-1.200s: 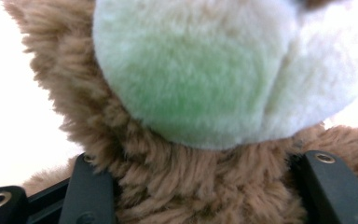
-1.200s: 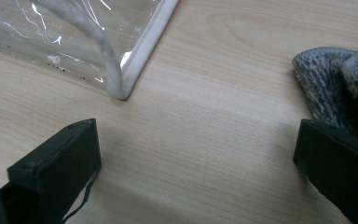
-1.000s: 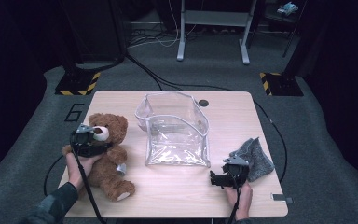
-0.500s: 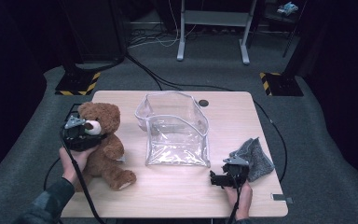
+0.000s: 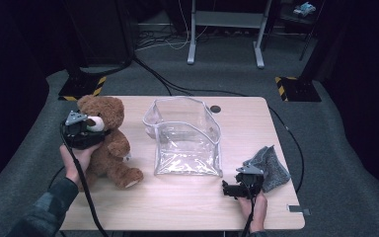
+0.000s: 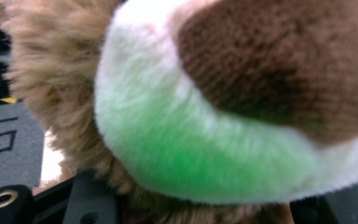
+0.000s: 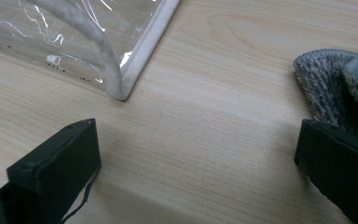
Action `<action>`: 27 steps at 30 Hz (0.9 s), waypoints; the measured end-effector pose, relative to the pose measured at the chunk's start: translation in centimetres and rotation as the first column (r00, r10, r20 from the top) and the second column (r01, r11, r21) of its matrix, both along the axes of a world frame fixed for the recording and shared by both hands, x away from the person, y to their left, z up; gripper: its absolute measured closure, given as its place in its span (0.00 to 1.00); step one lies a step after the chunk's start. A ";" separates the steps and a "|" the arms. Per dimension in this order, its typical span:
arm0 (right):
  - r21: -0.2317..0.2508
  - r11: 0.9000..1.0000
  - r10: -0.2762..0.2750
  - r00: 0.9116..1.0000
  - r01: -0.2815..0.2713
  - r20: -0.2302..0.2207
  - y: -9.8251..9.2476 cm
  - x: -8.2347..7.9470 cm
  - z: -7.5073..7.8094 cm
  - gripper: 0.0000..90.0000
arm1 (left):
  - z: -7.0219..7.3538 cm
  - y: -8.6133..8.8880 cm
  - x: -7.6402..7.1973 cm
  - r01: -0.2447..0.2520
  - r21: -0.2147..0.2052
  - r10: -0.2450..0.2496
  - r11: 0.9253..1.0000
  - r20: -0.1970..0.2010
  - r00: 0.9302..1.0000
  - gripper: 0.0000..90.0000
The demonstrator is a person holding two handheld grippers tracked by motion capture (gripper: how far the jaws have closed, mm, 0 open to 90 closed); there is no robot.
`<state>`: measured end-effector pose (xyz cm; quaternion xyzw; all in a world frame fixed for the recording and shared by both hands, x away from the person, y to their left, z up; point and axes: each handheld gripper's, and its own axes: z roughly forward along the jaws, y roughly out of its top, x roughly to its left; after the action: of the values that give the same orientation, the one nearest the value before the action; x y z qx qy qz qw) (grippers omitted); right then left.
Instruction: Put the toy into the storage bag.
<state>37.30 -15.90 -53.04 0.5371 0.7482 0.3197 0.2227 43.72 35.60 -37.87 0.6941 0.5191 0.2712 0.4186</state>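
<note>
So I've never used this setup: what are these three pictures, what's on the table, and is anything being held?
No robot here: a person holds a hand-held gripper in each hand. The high view looks down on the wooden table. The other two pictures come from cameras riding on each hand-held gripper.

On the table stand a brown teddy bear, a clear plastic bag with its mouth open, and a grey cloth.

The left hand-held gripper is clamped on the bear's head, and its own view shows the muzzle close up. The right hand-held gripper rests open on the table between bag and cloth, holding nothing.
</note>
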 end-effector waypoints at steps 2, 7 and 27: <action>0.000 1.000 0.000 1.000 0.000 0.000 0.0 0.0 0.0 0.00 | 0.4 0.1 0.3 -0.003 0.007 0.003 1.000 0.006 1.000 0.51; 0.000 1.000 0.001 1.000 -0.001 0.000 0.0 0.0 0.0 0.00 | 1.5 0.1 1.0 -0.012 0.004 0.012 1.000 0.025 1.000 0.51; -0.001 1.000 0.001 1.000 -0.001 0.000 0.0 0.0 0.0 0.00 | 5.8 -0.5 3.3 -0.035 0.018 0.033 0.999 0.094 0.995 0.51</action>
<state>37.30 -15.90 -53.04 0.5366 0.7485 0.3196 0.2229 47.01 35.06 -32.10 0.6758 0.5080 0.3157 0.4308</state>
